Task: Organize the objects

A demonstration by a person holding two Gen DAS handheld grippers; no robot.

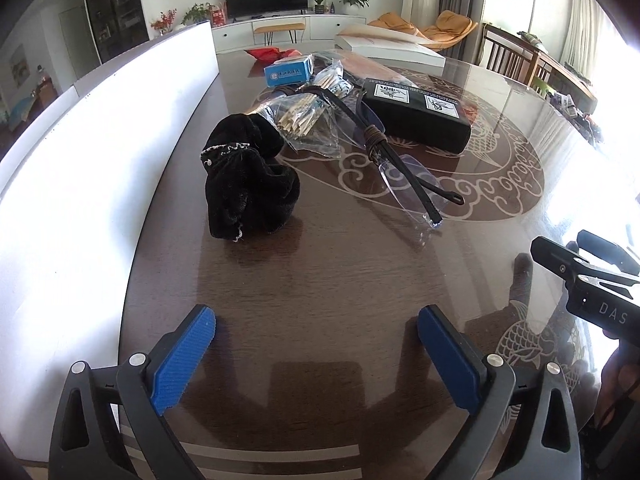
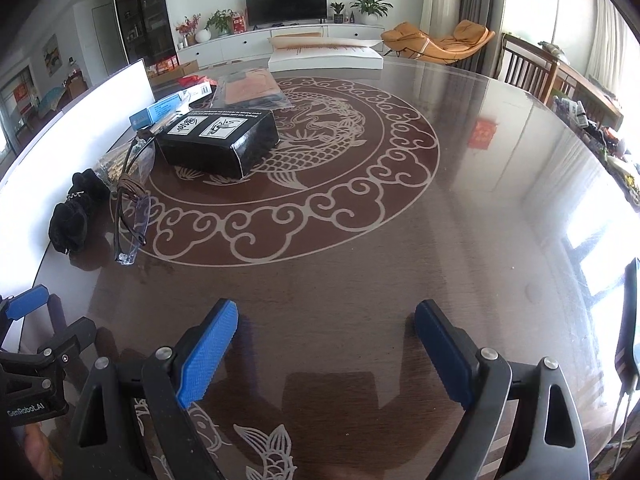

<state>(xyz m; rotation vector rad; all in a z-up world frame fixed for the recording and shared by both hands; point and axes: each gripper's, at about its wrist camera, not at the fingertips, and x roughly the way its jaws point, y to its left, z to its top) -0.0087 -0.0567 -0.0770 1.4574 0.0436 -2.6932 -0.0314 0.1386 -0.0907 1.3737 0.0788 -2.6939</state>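
A black cloth pouch (image 1: 248,184) lies on the dark table (image 1: 340,272), also seen in the right wrist view (image 2: 74,216). Clear glasses with black arms (image 1: 404,176) lie to its right, also in the right wrist view (image 2: 130,216). Behind them are plastic bags of sticks (image 1: 308,116), a black box (image 1: 416,112) and a blue box (image 1: 288,72). My left gripper (image 1: 316,344) is open and empty, short of the pouch. My right gripper (image 2: 324,344) is open and empty over bare table; the black box (image 2: 218,140) lies far ahead on the left.
A long white box wall (image 1: 100,168) runs along the table's left side. A flat white box (image 1: 390,46) lies at the far edge. A phone with cables (image 2: 628,328) lies at the right edge. Wooden chairs (image 2: 528,68) stand beyond the table.
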